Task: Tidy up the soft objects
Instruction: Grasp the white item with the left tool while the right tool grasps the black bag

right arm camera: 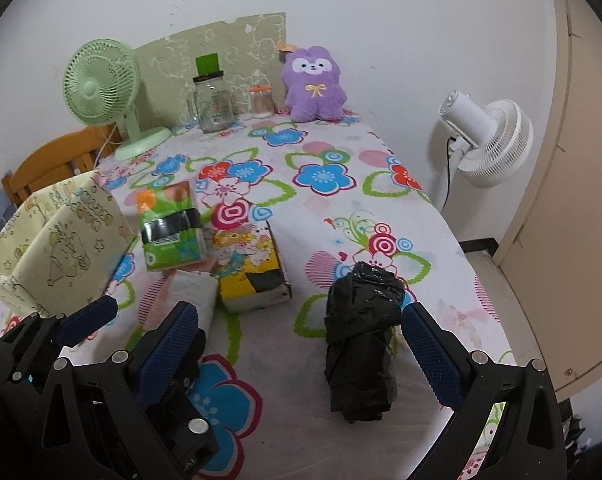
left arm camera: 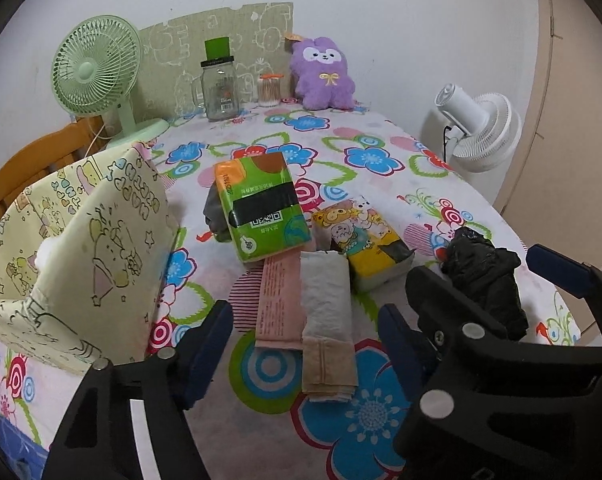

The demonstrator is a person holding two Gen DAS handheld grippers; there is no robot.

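We hold left hand-held gripper (left arm camera: 305,344) spread around folded cloth (left arm camera: 327,320) | right hand-held gripper (right arm camera: 297,344) spread, black bag (right arm camera: 363,340) between fingers, untouched

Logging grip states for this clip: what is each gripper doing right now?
Left gripper: open, holding nothing.
Right gripper: open, straddling the black bag roll, not gripping.

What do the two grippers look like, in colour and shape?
Both the left gripper and right gripper have black angular plastic linkages joined by round silver pins. Their fingers carry dark blue pads with a fine diamond texture. No cables, sleeves or markings show.
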